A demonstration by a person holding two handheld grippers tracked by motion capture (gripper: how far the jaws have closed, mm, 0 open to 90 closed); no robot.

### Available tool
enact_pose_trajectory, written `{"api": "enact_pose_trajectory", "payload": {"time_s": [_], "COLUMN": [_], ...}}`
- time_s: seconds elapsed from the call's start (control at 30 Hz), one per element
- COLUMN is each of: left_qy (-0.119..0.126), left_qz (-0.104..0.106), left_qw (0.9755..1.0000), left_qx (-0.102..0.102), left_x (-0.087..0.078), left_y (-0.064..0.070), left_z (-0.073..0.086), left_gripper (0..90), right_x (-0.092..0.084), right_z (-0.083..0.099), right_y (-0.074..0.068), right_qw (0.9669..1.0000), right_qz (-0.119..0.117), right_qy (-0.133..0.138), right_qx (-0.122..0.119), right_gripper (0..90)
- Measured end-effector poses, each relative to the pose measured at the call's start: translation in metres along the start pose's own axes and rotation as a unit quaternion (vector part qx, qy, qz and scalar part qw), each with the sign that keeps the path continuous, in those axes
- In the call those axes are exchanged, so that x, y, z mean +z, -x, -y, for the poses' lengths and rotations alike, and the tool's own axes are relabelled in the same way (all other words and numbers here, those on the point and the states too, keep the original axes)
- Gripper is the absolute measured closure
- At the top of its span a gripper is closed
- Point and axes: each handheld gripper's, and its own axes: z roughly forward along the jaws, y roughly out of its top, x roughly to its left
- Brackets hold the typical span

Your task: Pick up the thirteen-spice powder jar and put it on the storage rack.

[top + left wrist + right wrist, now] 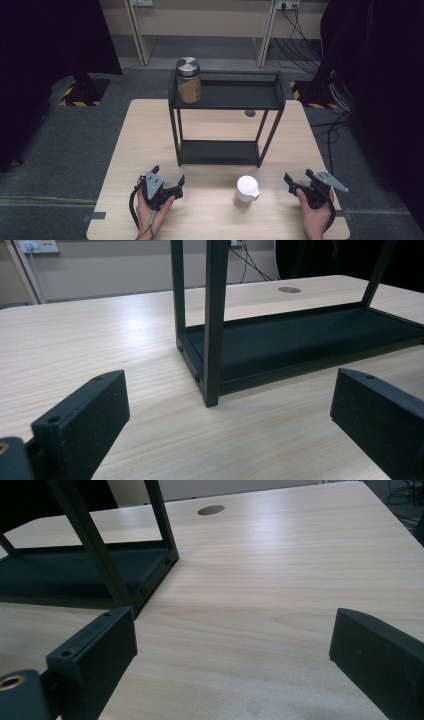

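Left gripper (169, 181): fingers spread wide, holding nothing, low over the tabletop (125, 150) near its front left edge. Black two-tier shelf (227, 95): mid-tabletop; metal-lidded jar (188, 80) on its upper tier, left end. White lidded cup (247, 188): upright on the tabletop between the grippers, before the shelf. Right gripper (298, 179): fingers wide apart, empty.

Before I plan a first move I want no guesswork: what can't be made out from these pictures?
- Jar, high view: its lid and tinted wall hide the contents.
- White cup, high view: seen from above, its top hides whether anything is inside.
- Rack, left gripper view: the top edge cuts off its upper shelf.
- Rack, right gripper view: the left and top edges cut off most of it.
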Motion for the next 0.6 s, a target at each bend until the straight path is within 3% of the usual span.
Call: {"api": "enact_pose_trajectory", "payload": {"time_s": [0.27,0.4,0.53,0.6], "left_qy": [0.0,-0.003,-0.002,-0.005], "left_qz": [-0.003,-0.001,0.001,0.001], "left_qw": [1.0,1.0,1.0,1.0], "left_qx": [-0.004,-0.001,-0.003,-0.002], "left_x": [0.0,0.0,0.0,0.001], "left_y": [0.0,0.0,-0.001,-0.001], "left_z": [0.0,-0.001,-0.001,-0.002], "left_gripper": [1.9,1.9,1.9,1.9], "right_x": [-0.001,0.0,-0.002,-0.006], "right_z": [0.002,0.001,-0.003,-0.009], "right_y": [0.0,0.006,0.009,0.006], "right_qw": [1.0,0.9998,0.9991,0.9986], "right_qz": [0.001,-0.008,-0.024,-0.044], "right_qy": [0.006,0.003,0.008,0.015], "right_qx": [-0.001,0.017,0.033,0.026], "right_gripper": [5.1,4.2,3.8,3.9]}}
